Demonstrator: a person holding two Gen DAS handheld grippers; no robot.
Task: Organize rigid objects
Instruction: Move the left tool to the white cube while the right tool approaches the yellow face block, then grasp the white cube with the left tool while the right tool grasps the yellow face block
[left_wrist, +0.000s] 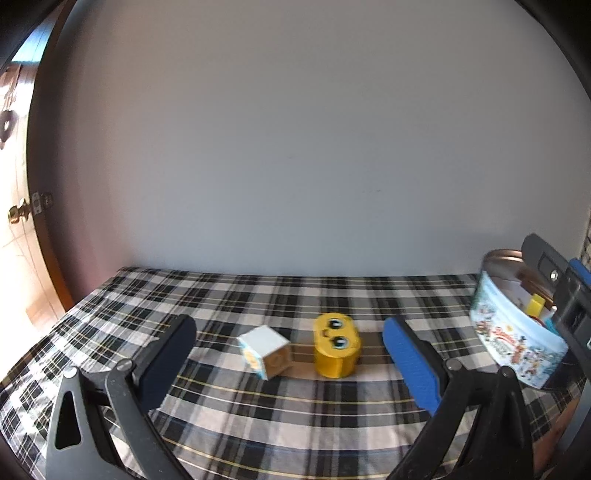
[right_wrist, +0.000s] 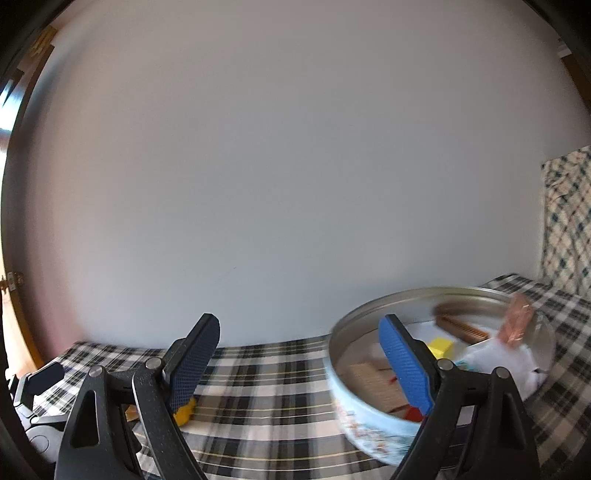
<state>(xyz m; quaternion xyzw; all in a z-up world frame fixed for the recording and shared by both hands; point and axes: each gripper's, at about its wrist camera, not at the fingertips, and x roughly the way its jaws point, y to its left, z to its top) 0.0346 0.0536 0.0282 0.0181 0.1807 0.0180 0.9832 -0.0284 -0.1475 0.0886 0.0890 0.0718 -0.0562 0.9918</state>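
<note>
One round tin with a printed side stands on the checked cloth, holding a yellow block, wooden pieces, a brown comb-like strip and something white, all blurred. Only the left wrist view shows the yellow two-eyed block and the white-and-tan cube close together on the cloth, framed by the left gripper, wide open and empty. Equally wide and empty, the right gripper has its blue finger over the tin's rim.

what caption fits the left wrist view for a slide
Open left gripper facing a white cube and yellow toy block on plaid cloth, tin at right.
</note>
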